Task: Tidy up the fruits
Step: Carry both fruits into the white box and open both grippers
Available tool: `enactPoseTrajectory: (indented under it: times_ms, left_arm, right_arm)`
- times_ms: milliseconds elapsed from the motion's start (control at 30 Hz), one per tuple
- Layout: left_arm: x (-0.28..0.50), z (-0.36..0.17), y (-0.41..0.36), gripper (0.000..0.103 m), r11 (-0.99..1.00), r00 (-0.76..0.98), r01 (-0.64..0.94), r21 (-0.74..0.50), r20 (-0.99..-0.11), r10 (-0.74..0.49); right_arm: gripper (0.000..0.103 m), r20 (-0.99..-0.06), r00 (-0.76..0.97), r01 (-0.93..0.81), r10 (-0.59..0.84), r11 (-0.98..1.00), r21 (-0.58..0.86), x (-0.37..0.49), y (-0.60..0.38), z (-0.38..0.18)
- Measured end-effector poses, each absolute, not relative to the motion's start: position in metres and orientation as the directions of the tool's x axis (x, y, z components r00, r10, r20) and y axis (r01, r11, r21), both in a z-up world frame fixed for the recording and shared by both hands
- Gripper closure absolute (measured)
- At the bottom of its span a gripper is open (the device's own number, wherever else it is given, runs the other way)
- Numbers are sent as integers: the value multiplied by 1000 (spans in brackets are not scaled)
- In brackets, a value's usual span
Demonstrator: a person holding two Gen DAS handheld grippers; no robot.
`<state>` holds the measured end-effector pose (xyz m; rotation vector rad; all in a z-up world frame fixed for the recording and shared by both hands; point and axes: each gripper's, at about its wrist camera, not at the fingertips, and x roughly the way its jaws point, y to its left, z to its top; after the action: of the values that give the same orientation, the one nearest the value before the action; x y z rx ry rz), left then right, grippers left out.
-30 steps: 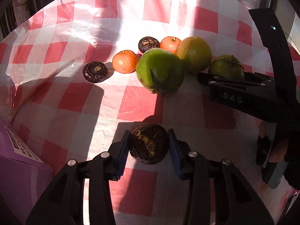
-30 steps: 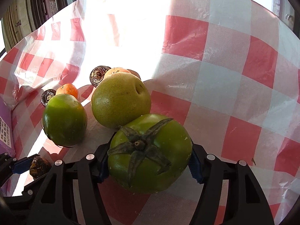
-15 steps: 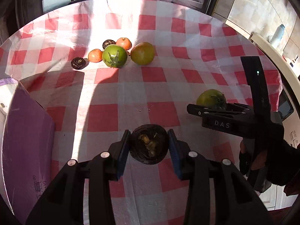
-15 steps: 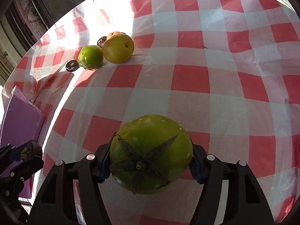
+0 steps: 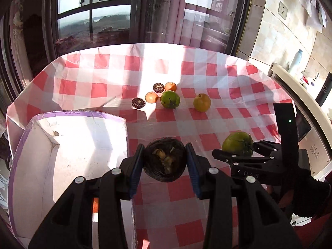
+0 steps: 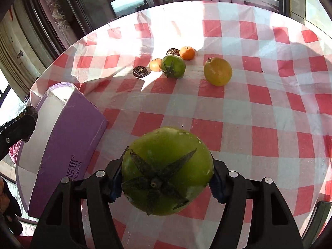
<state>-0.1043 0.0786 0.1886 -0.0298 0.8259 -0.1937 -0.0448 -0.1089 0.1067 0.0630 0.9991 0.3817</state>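
My left gripper [image 5: 165, 159] is shut on a dark purple fruit [image 5: 165, 158], held in the air beside the right edge of the purple-rimmed white box [image 5: 68, 145]. My right gripper [image 6: 166, 178] is shut on a green tomato-like fruit [image 6: 167, 174], above the table to the right of the box [image 6: 68, 132]. It also shows in the left wrist view [image 5: 237, 143]. Far on the checked cloth lie a yellow pear [image 6: 217, 73], a second green fruit [image 6: 173, 66], two oranges [image 6: 187, 53] and two dark fruits [image 6: 140, 71].
The round table carries a red and white checked cloth [image 6: 259, 108]. An orange thing [image 5: 95, 205] peeks out low inside the box. Windows and curtains stand behind the table; a counter with bottles [image 5: 294, 64] is at the right.
Both grippers have risen and drawn back from the fruit group with their fruits held. The box has come into view below my left gripper.
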Motion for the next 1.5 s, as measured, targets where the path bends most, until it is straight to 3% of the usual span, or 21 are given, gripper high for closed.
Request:
enactPoseTrajectory:
  times_ms: [267, 433, 633, 933, 1200, 1500]
  left_arm:
    - [-121, 195, 182, 63, 999, 629, 33, -36, -776, -49]
    - [-111, 176, 221, 63, 1000, 569, 11, -11, -822, -15]
    - [-80, 135, 251, 63, 999, 469, 23, 34, -883, 20]
    - [-37, 90, 259, 63, 995, 356, 91, 33, -935, -2]
    - [-17, 55, 245, 63, 985, 249, 170, 28, -968, -16]
    - [-9, 50, 261, 63, 988, 250, 145, -62, -964, -97]
  right_arm:
    - [38, -754, 512, -368, 412, 898, 241, -67, -27, 145]
    - [38, -713, 516, -508, 474, 840, 190, -92, 29, 173]
    - [38, -794, 371, -698, 482, 708, 105, -123, 96, 162]
    - [38, -967, 132, -910, 218, 414, -31, -159, 183, 93]
    - [38, -998, 56, -947, -22, 316, -60, -159, 207, 39]
    - [38, -997, 31, -958, -64, 283, -48, -148, 202, 35]
